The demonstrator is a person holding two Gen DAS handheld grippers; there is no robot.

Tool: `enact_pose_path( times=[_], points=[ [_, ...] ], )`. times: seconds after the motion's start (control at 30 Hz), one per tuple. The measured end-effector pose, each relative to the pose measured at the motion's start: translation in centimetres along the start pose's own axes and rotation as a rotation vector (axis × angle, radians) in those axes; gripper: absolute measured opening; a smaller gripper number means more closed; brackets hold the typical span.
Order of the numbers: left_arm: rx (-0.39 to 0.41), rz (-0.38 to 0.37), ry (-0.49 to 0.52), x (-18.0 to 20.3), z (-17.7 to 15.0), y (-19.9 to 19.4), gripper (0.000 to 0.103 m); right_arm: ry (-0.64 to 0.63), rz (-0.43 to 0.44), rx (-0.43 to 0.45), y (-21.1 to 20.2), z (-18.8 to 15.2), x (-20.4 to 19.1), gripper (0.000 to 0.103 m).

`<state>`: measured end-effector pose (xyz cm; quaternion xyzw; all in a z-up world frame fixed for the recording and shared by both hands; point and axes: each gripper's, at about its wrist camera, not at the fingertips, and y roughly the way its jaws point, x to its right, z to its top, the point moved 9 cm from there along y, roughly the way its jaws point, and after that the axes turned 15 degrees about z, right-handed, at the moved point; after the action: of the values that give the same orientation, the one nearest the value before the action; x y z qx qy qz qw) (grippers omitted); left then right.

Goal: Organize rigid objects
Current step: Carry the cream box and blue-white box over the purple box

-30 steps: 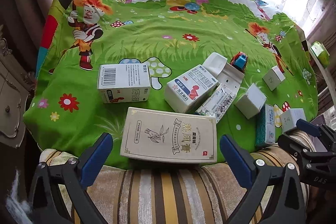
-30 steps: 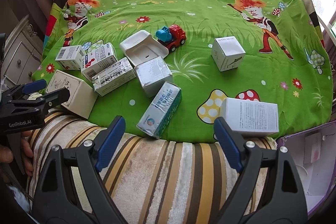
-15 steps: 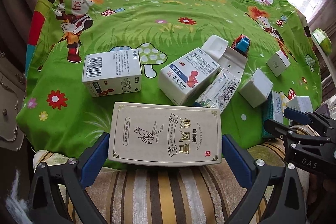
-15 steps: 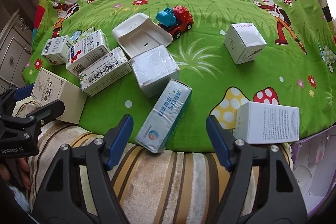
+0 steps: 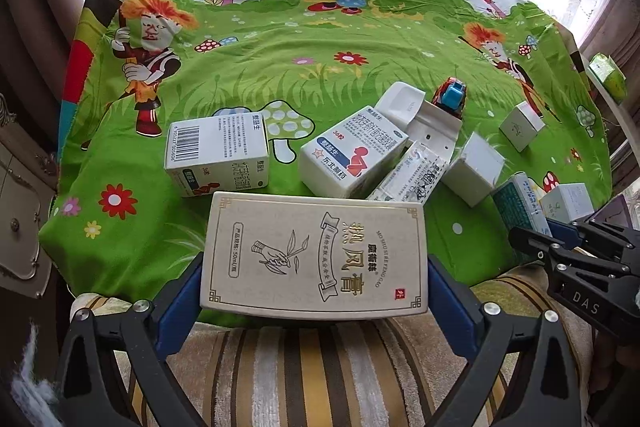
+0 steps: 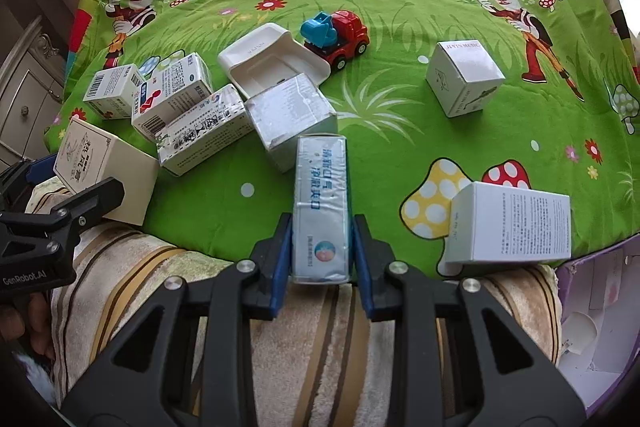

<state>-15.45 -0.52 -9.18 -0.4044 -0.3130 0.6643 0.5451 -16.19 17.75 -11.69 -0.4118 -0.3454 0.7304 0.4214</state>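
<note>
Right gripper [image 6: 320, 259] is closing its jaws on the narrow blue-and-white box [image 6: 321, 211]. The box sits lengthwise between the blue pads [image 6: 280, 267], both pads right at its long sides, at the near edge of the green cartoon cloth [image 6: 400, 15] where it meets the striped blanket [image 6: 320, 339]. The box's far end touches the foil-wrapped white box [image 6: 290, 115].

Left gripper [image 5: 314, 291] has its fingers set wide, one on each short end of the large cream box [image 5: 314, 259]. The pads look flush against both ends, and the box appears lifted clear of the cloth's near edge.

Behind the cream box is a cluster: the barcode box [image 5: 218, 151] on the left, the red-figure medicine box [image 5: 352, 151] leaning beside it, then a long printed carton [image 5: 416, 175] tilted against that. The open white tray [image 6: 272, 63] sits behind the cluster, with the red-and-blue toy truck [image 6: 338, 37] just beside its far corner.

A white cube box [image 6: 464, 83] stands alone, well apart on the right. A white text-printed box [image 6: 510, 225] lies at the near right edge of the cloth, near the right gripper. A purple-rimmed container [image 6: 596, 307] shows at the far right, off the cloth.
</note>
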Motion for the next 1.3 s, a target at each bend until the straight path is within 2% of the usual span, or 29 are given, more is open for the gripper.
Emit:
enact_pose_path(
  times=[0.3,0.77,1.3],
  points=[
    [0.063,-0.046,0.002,1.7,0.2,-2.7,0.100,-0.026,-0.007,0.072,-2.4,0.0,-0.7,0.033],
    [0.105,-0.099,0.047,5.7,-0.4,-6.0,0.100,-0.022,0.002,0.149,-6.9,-1.8,-0.3,0.033],
    [0.171,-0.211,0.198,15.1,-0.8,-10.3,0.100,0.101,-0.035,0.229,-12.8,-5.6,6.4,0.033]
  ],
)
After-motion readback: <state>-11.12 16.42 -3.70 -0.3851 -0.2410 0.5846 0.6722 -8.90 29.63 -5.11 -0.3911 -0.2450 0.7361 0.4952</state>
